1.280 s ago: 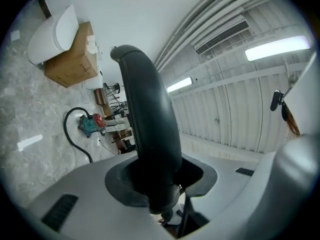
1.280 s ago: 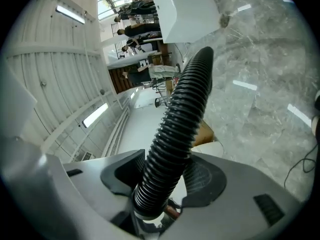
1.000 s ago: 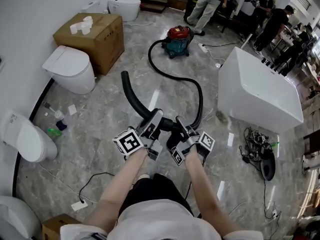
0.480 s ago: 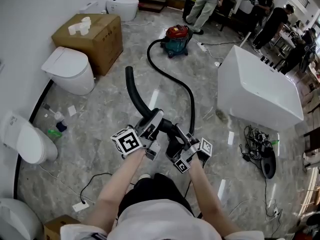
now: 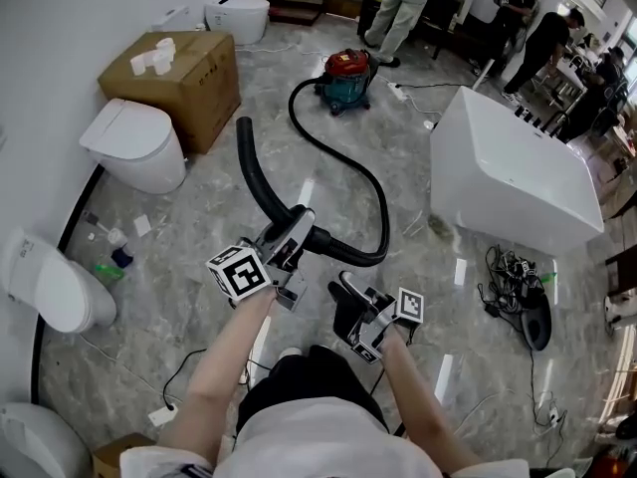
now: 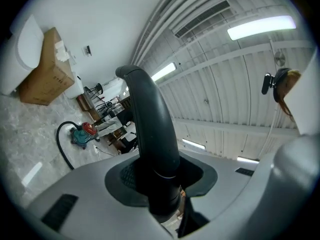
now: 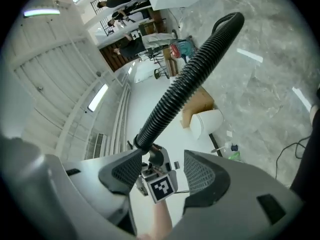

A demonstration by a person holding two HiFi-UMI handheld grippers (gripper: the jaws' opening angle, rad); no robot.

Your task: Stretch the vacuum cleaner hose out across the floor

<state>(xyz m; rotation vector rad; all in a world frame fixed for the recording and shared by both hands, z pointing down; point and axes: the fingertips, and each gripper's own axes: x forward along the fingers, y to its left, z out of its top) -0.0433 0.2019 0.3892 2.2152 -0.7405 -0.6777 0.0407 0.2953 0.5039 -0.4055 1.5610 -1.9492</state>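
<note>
Toilets (image 5: 134, 139), four counted, line the left wall, the nearest cut off at the frame edge. Left gripper (image 5: 297, 229) pinches the smooth black wand (image 5: 255, 172), hiding the joint where it meets the ribbed hose (image 5: 348, 255). That single hose loops away to one red-and-teal vacuum cleaner (image 5: 345, 78) far off. Right gripper (image 5: 339, 303) hangs spread and empty, near the hose, not touching.
</note>
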